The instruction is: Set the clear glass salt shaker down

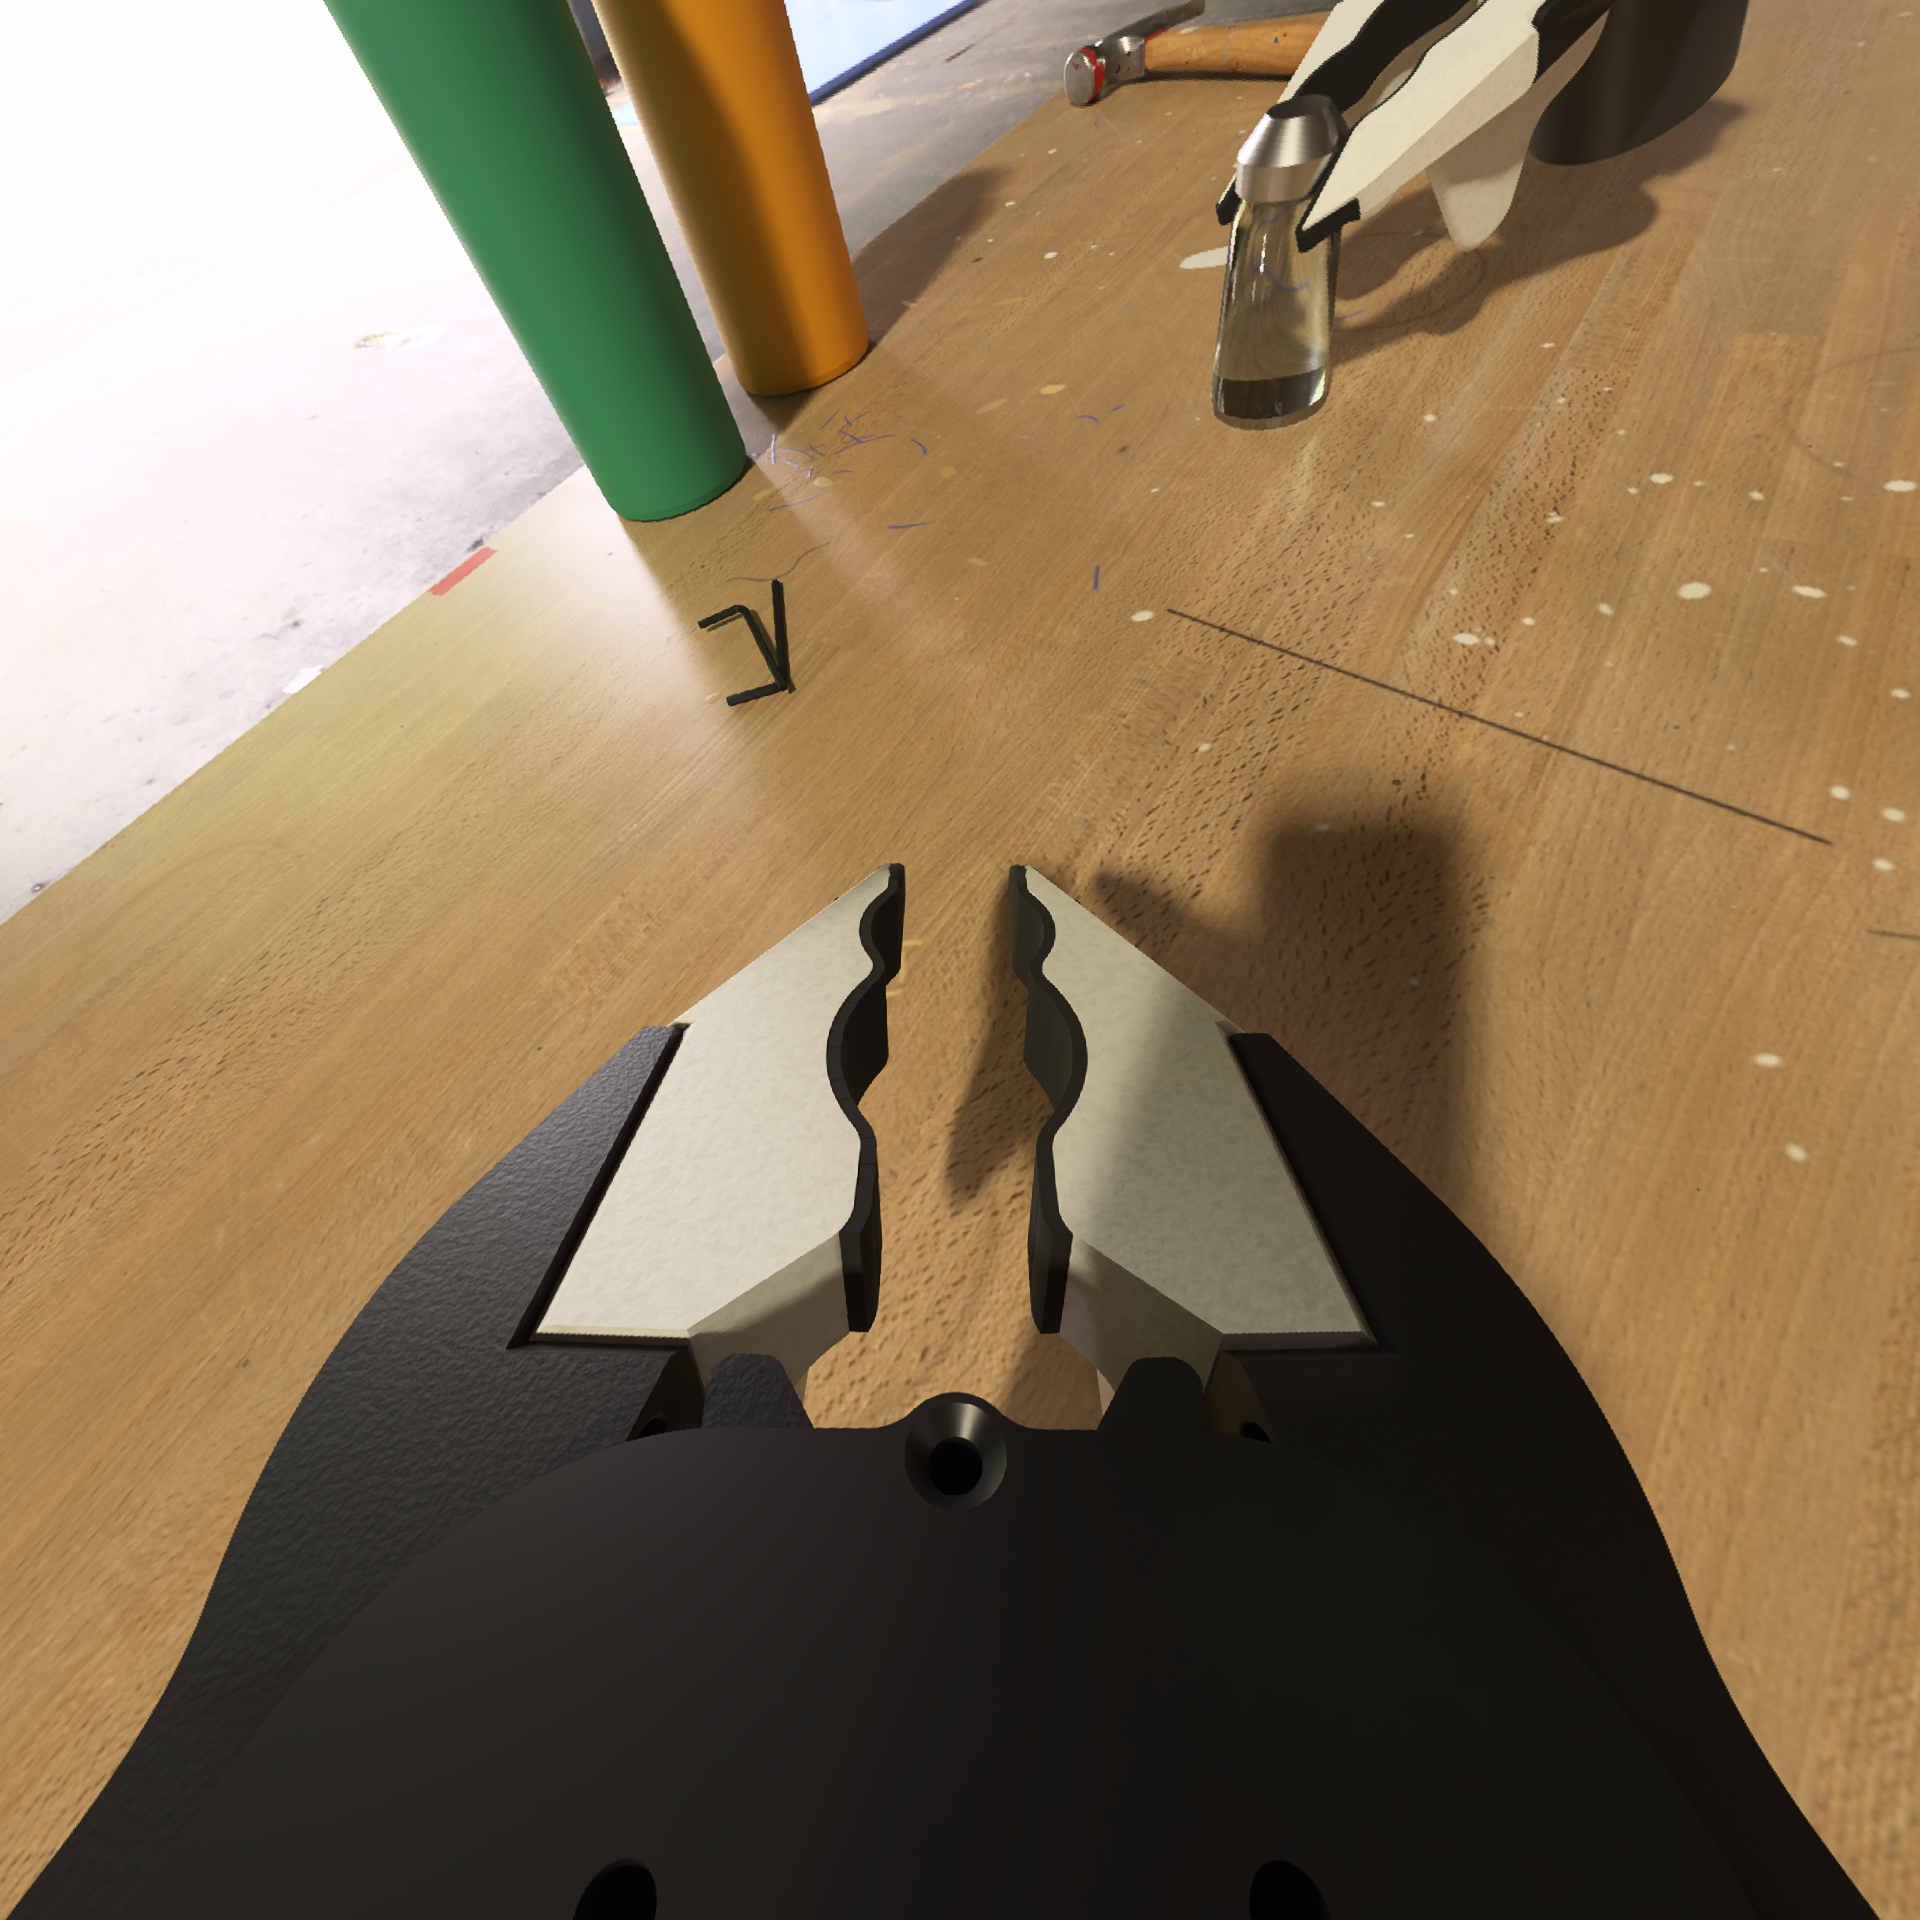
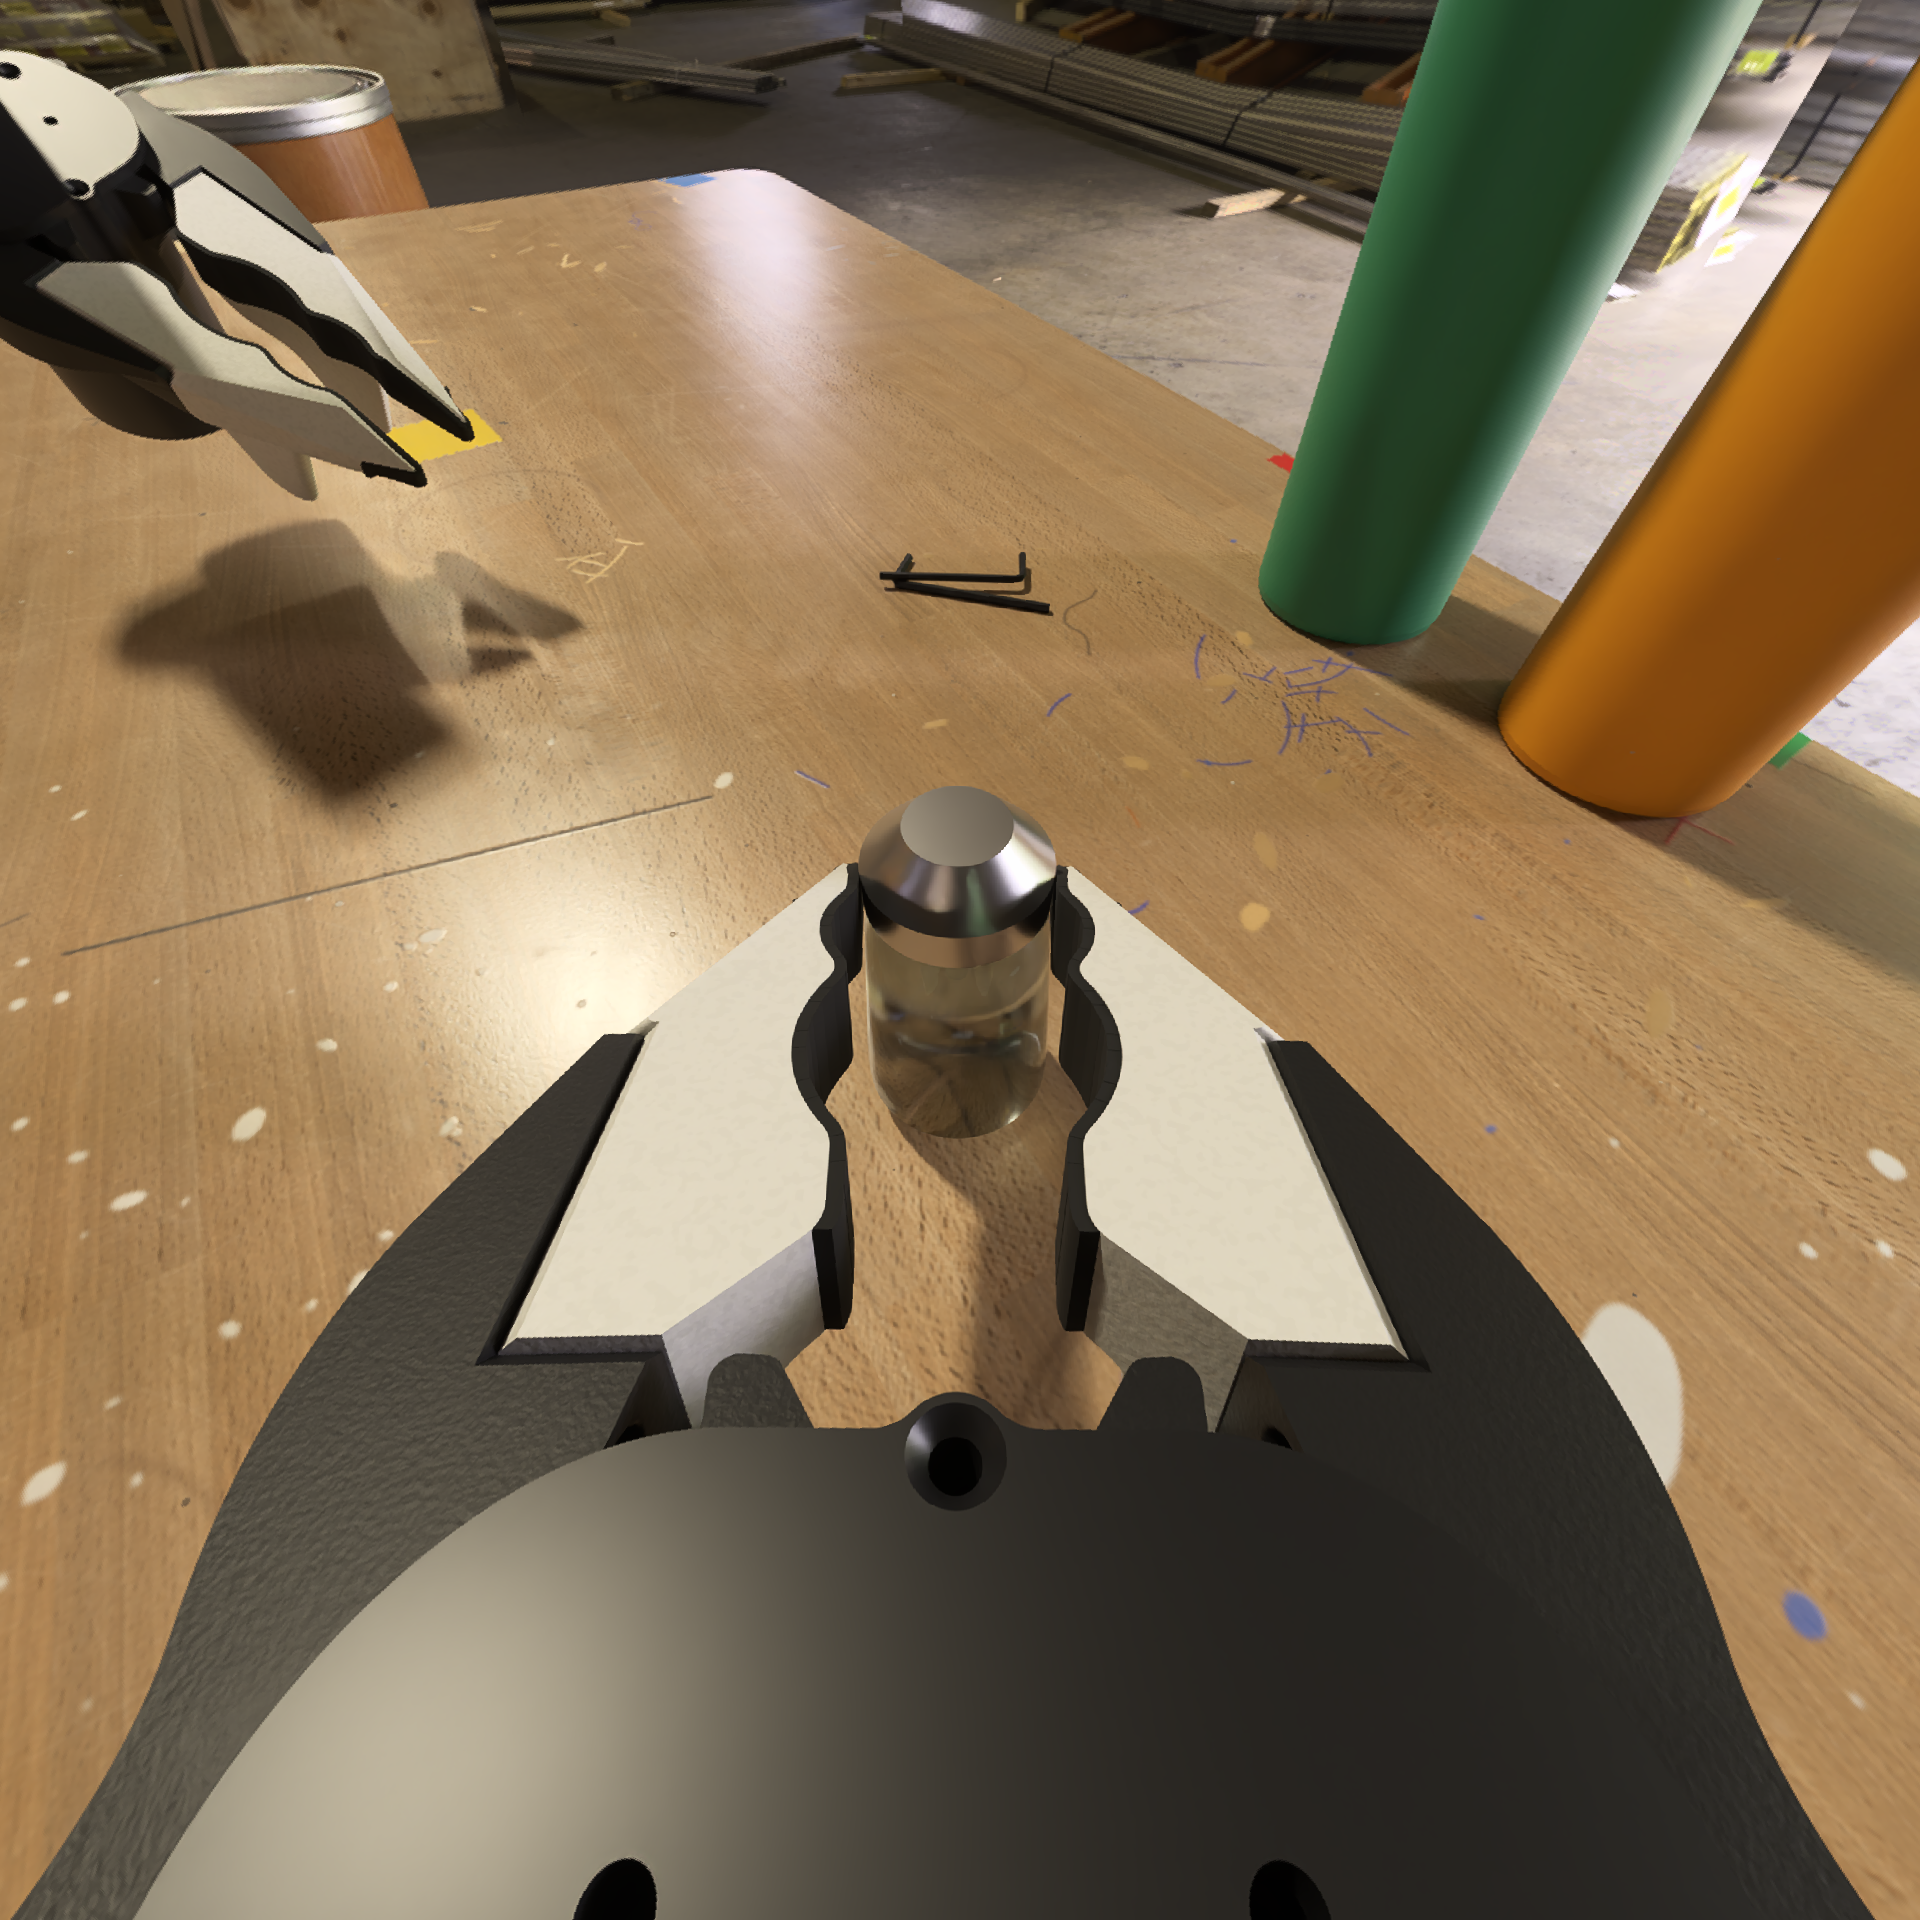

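So the right claw (image 2: 956, 899) has its tips pinched on the clear glass salt shaker (image 2: 954, 997) just under the metal cap, which makes sense since that keeps it upright for the drop. From the left wrist view the shaker's base looks like it's touching the table (image 1: 1558, 1039) or just about there, out in the middle and well away from the edges. Left claw (image 1: 956, 883) is holding nothing, fingers slightly apart, hanging above bare wood, out of the way. Green cylinder (image 1: 540, 260) and orange cylinder (image 1: 748, 197) stand by the table edge, hex keys (image 1: 758, 649) near them, hammer (image 1: 1174, 52) further back.
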Robot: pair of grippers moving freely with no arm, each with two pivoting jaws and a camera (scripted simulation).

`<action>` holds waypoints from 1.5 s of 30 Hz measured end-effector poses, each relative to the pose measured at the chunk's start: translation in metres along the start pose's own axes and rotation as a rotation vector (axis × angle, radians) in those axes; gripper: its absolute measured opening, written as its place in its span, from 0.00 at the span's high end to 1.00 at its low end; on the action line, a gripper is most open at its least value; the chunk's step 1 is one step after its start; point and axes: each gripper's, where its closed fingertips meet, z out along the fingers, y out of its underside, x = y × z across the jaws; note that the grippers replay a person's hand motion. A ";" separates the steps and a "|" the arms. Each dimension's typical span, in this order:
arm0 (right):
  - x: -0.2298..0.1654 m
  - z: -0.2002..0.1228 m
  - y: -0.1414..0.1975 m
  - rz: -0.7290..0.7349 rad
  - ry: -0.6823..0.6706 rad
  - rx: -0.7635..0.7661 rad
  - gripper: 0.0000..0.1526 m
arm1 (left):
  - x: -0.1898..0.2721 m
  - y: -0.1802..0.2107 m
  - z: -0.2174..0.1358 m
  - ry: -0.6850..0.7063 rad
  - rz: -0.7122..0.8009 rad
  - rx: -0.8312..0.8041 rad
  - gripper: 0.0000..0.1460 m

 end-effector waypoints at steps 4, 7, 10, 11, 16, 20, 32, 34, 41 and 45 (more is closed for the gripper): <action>0.000 0.000 0.000 -0.001 0.000 0.000 0.77 | 0.000 0.000 0.000 0.000 0.001 -0.002 0.86; 0.000 0.000 0.000 -0.001 -0.001 0.000 0.77 | 0.000 0.000 0.000 0.000 0.001 -0.001 0.87; 0.000 0.000 0.000 -0.002 -0.001 0.000 0.77 | 0.000 0.000 0.000 0.000 0.001 -0.001 0.87; 0.000 0.000 0.000 -0.002 -0.001 -0.001 0.77 | 0.000 0.000 0.000 0.000 0.001 -0.002 0.87; 0.000 0.000 0.000 0.000 -0.003 -0.002 0.77 | 0.000 0.000 0.000 0.002 0.000 -0.002 0.87; -0.001 0.000 0.000 0.000 -0.003 -0.002 0.77 | 0.000 0.000 0.000 0.002 0.001 -0.003 0.87; -0.001 0.000 0.000 -0.001 -0.006 -0.004 0.77 | 0.000 0.000 0.000 0.003 0.005 -0.004 0.87; -0.001 0.001 0.001 0.000 -0.007 -0.005 0.77 | 0.001 0.000 0.000 0.004 0.004 -0.004 0.87; -0.003 0.001 0.001 -0.008 -0.018 -0.007 0.77 | 0.003 0.000 0.001 0.015 0.021 0.001 0.87; -0.003 0.001 0.002 -0.015 -0.019 -0.014 0.77 | 0.013 -0.001 0.001 0.040 0.083 0.002 0.90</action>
